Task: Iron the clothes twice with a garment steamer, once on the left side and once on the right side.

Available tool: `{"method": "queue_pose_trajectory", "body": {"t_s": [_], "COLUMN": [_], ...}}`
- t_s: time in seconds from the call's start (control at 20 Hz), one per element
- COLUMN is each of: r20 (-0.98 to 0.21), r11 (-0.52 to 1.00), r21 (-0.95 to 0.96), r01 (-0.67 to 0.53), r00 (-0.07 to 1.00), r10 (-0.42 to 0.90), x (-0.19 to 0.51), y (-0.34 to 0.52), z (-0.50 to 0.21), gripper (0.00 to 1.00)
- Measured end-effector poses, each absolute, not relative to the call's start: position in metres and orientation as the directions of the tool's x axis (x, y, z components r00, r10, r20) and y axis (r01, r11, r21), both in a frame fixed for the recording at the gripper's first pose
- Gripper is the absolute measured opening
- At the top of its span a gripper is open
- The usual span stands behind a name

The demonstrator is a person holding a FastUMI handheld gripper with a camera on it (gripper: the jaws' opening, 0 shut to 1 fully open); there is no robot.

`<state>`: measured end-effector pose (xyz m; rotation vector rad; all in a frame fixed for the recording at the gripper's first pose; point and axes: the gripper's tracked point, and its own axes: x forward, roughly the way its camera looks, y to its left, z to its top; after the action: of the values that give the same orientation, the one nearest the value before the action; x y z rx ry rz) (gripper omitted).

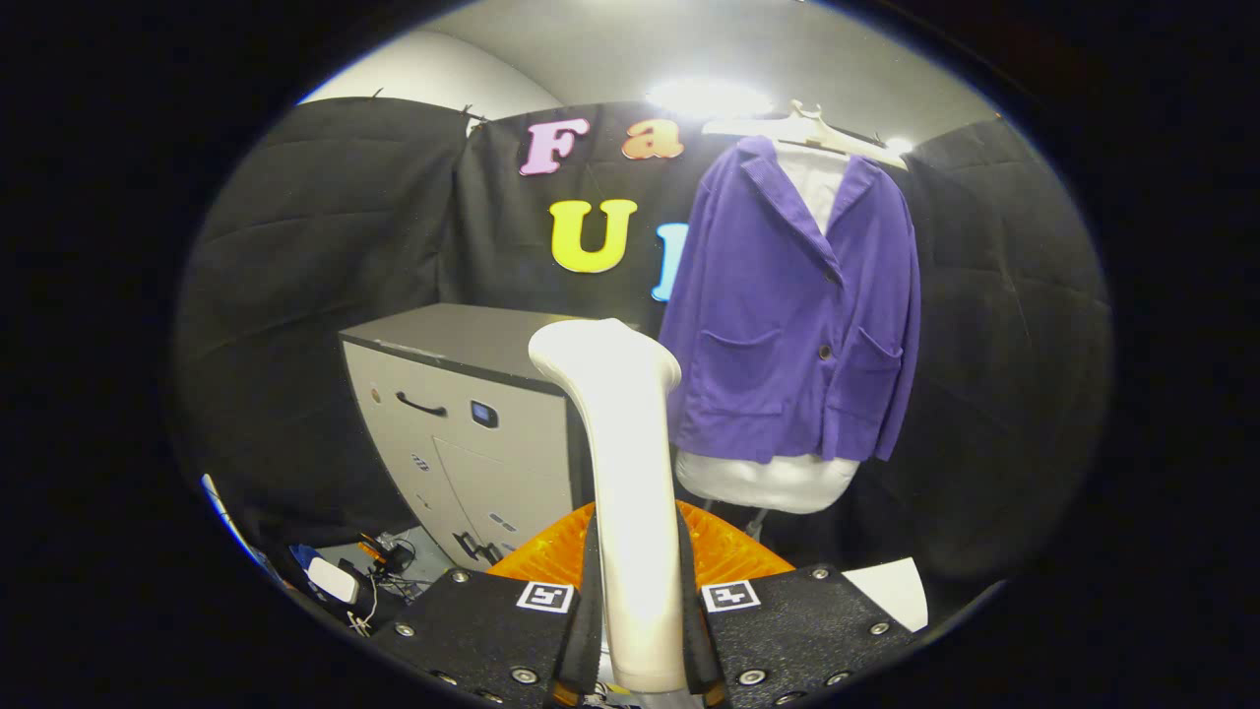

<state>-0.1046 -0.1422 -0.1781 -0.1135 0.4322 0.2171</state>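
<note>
My gripper (638, 630) is shut on the white garment steamer (620, 473), both black fingers pressing its handle from either side. The steamer stands upright between the fingers, its head at the top turned toward the left. Beyond it, to the right, a purple jacket (797, 315) hangs over a white shirt on a white hanger (812, 128) against the black cloth wall. The steamer's head is well short of the jacket, level with its lower left pocket.
A grey cabinet (463, 423) with a black handle stands left of the jacket. An orange ribbed object (551, 551) lies just behind the fingers. Cables and a small white device (333, 581) lie on the floor at the lower left. A white sheet (891, 586) lies at the lower right.
</note>
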Motion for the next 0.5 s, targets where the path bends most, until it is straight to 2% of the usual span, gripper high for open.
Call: {"method": "queue_pose_trajectory", "body": {"t_s": [0.15,0.5], "r20": [-0.371,-0.211], "r11": [0.972,0.995], "r21": [-0.056,-0.021], "r01": [-0.228,-0.101], "r00": [0.909,0.973], "r10": [0.192,0.094], "x": [-0.098,-0.061], "y": [-0.100,-0.038], "z": [-0.144,-0.064], "gripper": [0.33,0.33]}}
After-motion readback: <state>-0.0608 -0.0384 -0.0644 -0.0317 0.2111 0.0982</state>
